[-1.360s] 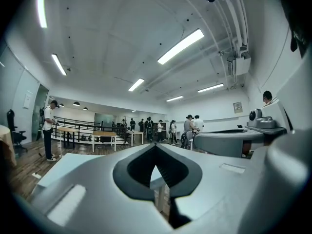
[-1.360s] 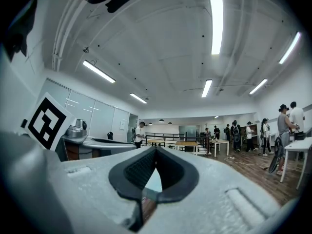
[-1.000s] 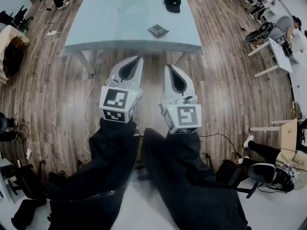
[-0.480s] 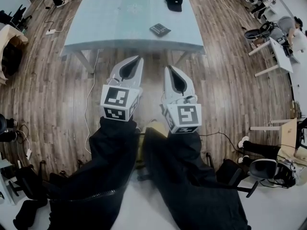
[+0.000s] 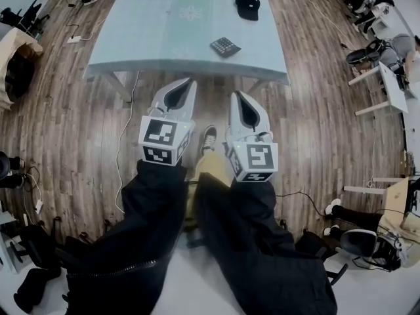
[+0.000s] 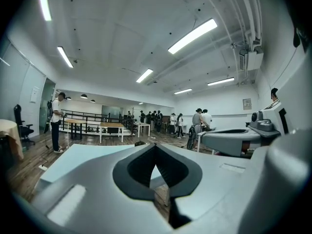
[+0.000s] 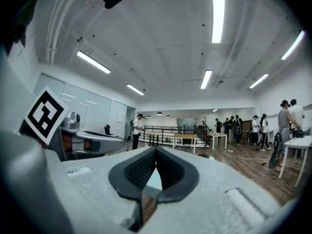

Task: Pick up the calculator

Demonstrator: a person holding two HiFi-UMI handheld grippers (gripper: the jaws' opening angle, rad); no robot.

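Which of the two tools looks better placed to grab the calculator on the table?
Probably the right tool: the calculator lies right of the table's middle, almost straight ahead of it. The left tool would have to angle across. Both are shut and short of the table.

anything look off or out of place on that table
Nothing is spilled or damaged. The calculator lies skewed to the edges of the table, near its front right, and a black cap sits toward the far right corner. Apart from that slight skew, nothing stands out.
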